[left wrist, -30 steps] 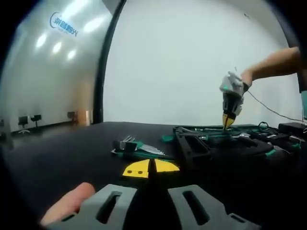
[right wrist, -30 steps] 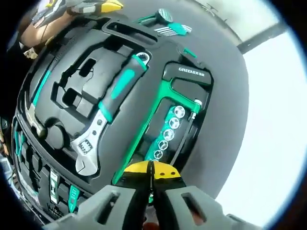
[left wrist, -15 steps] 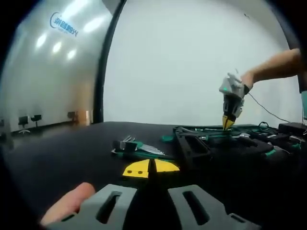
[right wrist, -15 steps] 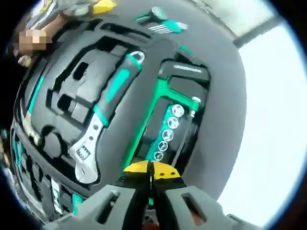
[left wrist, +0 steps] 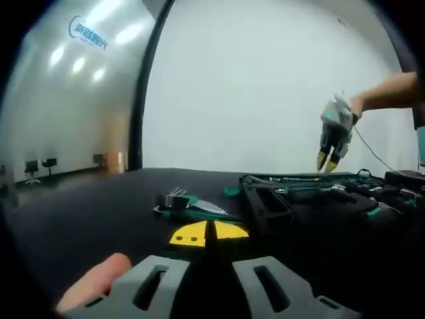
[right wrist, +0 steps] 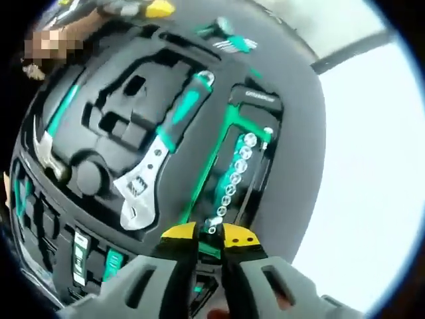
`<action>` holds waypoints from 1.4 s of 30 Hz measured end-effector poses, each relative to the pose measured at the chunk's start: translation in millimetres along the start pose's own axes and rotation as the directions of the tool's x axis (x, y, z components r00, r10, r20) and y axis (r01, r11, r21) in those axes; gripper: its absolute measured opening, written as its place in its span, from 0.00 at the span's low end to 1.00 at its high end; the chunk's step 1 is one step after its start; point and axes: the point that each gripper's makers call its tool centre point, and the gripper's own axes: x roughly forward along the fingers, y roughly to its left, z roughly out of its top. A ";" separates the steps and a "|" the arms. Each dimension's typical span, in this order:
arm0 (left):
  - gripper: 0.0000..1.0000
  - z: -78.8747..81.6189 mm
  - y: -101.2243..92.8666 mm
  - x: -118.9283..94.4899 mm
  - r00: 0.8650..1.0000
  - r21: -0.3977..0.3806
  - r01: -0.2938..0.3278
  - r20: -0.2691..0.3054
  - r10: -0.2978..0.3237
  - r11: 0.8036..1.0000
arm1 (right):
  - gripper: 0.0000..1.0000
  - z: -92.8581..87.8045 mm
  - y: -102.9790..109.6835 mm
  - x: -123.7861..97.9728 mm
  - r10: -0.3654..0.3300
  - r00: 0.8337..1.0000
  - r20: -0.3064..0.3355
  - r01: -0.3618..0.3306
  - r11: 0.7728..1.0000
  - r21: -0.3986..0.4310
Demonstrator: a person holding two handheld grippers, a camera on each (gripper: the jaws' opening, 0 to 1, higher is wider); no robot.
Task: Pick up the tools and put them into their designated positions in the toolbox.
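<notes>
The black toolbox (right wrist: 302, 126) lies open below my right gripper (right wrist: 210, 231), whose yellow-tipped jaws stand apart with nothing between them. In its tray rest an adjustable wrench (right wrist: 157, 166) with a teal grip, a green hacksaw (right wrist: 222, 149), a row of sockets (right wrist: 236, 174) and a hammer (right wrist: 48, 143). A hex key set (right wrist: 226, 36) lies on the table beyond the box. In the left gripper view my left gripper (left wrist: 209, 232) is shut low over the table, near the hex key set (left wrist: 184, 203). The right gripper (left wrist: 325, 163) hovers above the toolbox (left wrist: 265, 199).
The dark table (left wrist: 93, 206) stretches left of the box. Several empty shaped recesses (right wrist: 116, 109) sit in the tray beside the wrench. A person's arm (left wrist: 392, 90) holds the right gripper, and a fingertip (left wrist: 93, 282) shows by the left one. Cables (left wrist: 378, 154) trail at the far right.
My right gripper has opened and lifted away from the tray, drawing back so more of the toolbox shows. The left gripper has stayed still.
</notes>
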 end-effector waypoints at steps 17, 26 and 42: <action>0.05 0.3 0.3 -0.1 1.000 0.005 -0.004 0.005 0.004 1.000 | 0.03 6.6 3.2 6.1 -0.051 0.998 0.025 0.052 0.997 -0.050; 0.05 0.2 -0.4 -1.2 1.000 0.006 -0.004 0.006 0.004 1.000 | 0.00 2.1 -13.5 2.6 -0.023 0.999 0.044 0.020 0.997 0.070; 0.05 0.6 -1.3 -2.9 1.000 0.008 -0.006 0.009 0.006 1.000 | 0.00 2.6 0.0 1.9 0.143 0.988 0.054 -0.151 0.970 0.192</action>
